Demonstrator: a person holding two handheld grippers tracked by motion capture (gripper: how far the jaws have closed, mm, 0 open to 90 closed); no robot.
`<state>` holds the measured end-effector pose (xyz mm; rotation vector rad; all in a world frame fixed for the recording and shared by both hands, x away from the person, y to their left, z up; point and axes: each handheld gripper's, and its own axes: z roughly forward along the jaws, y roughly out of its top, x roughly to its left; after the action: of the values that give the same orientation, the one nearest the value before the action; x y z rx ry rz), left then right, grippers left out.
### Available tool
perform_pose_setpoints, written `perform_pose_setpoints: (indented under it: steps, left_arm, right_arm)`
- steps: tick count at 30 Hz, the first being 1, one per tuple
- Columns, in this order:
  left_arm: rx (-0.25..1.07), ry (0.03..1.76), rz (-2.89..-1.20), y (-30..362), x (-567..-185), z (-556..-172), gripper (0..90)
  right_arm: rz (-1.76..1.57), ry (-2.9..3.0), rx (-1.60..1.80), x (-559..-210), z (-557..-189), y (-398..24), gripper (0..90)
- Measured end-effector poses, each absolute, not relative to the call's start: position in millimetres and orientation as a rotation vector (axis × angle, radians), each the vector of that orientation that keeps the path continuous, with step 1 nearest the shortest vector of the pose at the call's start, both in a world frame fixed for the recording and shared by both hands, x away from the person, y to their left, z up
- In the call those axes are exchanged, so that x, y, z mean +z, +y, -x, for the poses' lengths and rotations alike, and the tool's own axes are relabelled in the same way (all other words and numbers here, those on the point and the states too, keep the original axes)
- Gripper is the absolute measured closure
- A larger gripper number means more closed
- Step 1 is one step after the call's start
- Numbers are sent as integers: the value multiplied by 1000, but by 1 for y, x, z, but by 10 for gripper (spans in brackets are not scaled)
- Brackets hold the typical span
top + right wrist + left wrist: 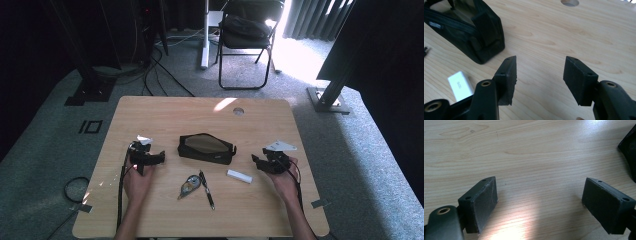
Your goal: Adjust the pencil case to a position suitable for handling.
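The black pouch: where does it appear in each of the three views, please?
High view: the black pouch lies at the table's middle, between the two tools.
Left gripper view: a dark edge of it at the right border.
Right gripper view: upper left.
Shared landmark: the wooden table.

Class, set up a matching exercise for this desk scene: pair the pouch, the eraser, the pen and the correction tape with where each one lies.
Things:
1. black pouch
2. white eraser
3. pen
4. correction tape

Places:
A. just left of the pen
B. middle of the table, unzipped
C. nearest the right tongs
D. between correction tape and eraser

Pairs: 1-B, 2-C, 3-D, 4-A
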<state>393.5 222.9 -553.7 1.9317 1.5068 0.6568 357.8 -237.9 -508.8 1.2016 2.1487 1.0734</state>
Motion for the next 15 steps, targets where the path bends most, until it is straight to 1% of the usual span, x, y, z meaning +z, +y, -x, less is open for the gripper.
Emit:
perform_pose_setpoints:
  steps: [15]
  left_arm:
    - [657,1507,-1932,223,-554,-394,134]
  right_arm:
    - [-1123,2164,1117,-499,-363,-218,441]
